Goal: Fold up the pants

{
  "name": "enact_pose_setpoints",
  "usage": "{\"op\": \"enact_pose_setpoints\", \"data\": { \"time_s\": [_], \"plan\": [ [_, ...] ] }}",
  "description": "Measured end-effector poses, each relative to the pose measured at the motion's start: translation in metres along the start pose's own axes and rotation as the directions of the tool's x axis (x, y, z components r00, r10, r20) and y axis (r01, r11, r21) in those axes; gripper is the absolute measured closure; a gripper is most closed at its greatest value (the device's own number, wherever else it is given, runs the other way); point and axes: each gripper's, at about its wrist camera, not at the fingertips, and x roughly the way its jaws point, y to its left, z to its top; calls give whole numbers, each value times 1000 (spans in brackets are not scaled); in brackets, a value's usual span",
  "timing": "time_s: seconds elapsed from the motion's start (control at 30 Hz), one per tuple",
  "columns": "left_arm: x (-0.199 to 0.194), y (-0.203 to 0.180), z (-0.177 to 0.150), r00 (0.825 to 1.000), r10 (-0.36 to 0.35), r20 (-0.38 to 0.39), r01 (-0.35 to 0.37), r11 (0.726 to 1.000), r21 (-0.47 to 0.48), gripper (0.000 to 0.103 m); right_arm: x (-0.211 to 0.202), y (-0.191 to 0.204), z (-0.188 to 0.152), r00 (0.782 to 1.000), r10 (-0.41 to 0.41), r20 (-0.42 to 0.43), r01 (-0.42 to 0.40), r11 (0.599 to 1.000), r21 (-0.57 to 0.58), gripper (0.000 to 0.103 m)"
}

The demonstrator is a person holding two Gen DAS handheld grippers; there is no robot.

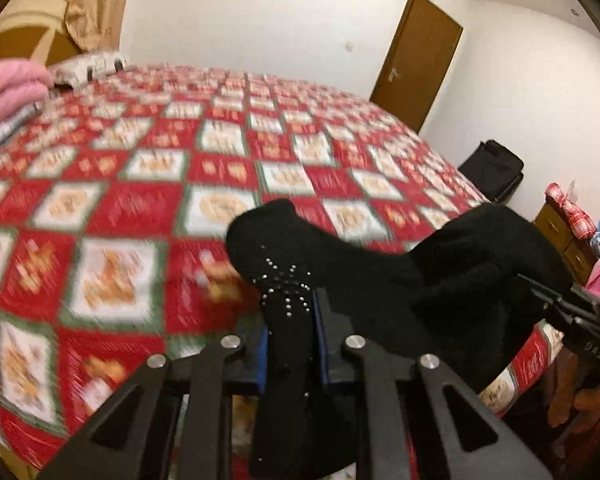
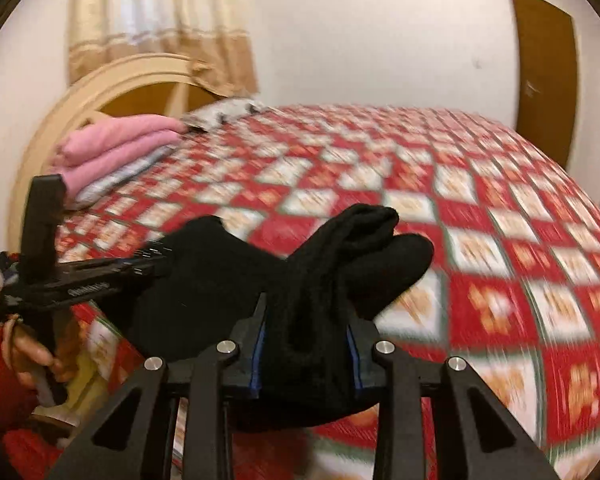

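Currently a pair of black knit pants with a small starburst of silver studs (image 1: 288,284) hangs in the air between two hand-held grippers, just above the near edge of a bed covered by a red, white and green checked quilt (image 1: 148,168). The left gripper (image 1: 290,344) is clenched on a narrow band of the black fabric right beside the studs, its blue-edged pads pressing on the cloth. The right gripper (image 2: 306,354) grasps a thicker bunch of the same pants, with two rounded folds of fabric poking forward past its jaws. The cloth sags in a shallow curve between the two grips, so its long axis runs side to side from one gripper to the other, roughly along the bed's near edge. Both hands seem about equally near the bed; open quilt lies straight ahead of both jaws, which looks like the place to lay the pants. A stack of folded pink cloth (image 2: 116,148) sits far off by the headboard.
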Motion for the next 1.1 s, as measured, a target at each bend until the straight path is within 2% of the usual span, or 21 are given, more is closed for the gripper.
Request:
{"op": "enact_pose_setpoints", "data": {
  "time_s": [0.1,0.17,0.23,0.3,0.37,0.43,0.57,0.6,0.63,0.7,0.77,0.83,0.9,1.0,1.03,1.1],
  "plan": [
    [-15,17,20,993,82,79,-83,997,9,84,12,17,28,995,88,39,-87,996,-35,71],
    [-24,33,33,981,148,122,-149,989,1,84,27,30,48,987,142,71,-138,988,-65,71],
    [-33,54,48,964,208,168,-207,978,-19,84,44,41,65,977,193,91,-188,980,-66,71],
    [-40,74,63,937,277,212,-278,960,-28,84,67,49,82,958,261,117,-257,965,-46,71],
    [-39,96,78,914,347,208,-346,937,-45,84,93,57,98,937,324,130,-324,946,-21,71],
    [-39,114,84,913,372,168,-364,928,-78,84,116,65,112,946,310,94,-311,950,-10,71],
    [-38,126,67,958,270,96,-264,962,-73,76,107,57,103,957,284,61,-284,959,-15,71],
    [-33,123,57,968,239,72,-235,970,-55,67,98,52,96,963,265,57,-264,964,-21,71],
    [-28,120,49,976,210,50,-208,977,-41,52,88,44,88,967,250,50,-249,968,-15,71],
    [-12,112,33,991,136,3,-135,991,-14,37,63,22,64,978,205,25,-206,978,32,71],
    [5,100,21,998,53,-39,-53,999,10,35,45,3,41,987,158,4,-158,984,85,71],
    [16,89,16,996,18,-85,-16,1000,22,34,31,-15,17,992,122,-25,-118,983,142,71],
    [30,85,12,990,-46,-131,44,999,-16,34,28,-31,-9,994,93,-62,-79,977,198,71],
    [50,84,7,959,-187,-213,157,976,-148,34,38,-45,-33,992,88,-93,-60,962,267,71],
    [53,83,5,956,-195,-217,161,973,-165,34,41,-46,-35,992,85,-93,-57,961,272,71],
    [53,77,2,969,-129,-210,102,986,-135,34,45,-46,-38,991,95,-90,-65,957,282,71]
  ]
}}
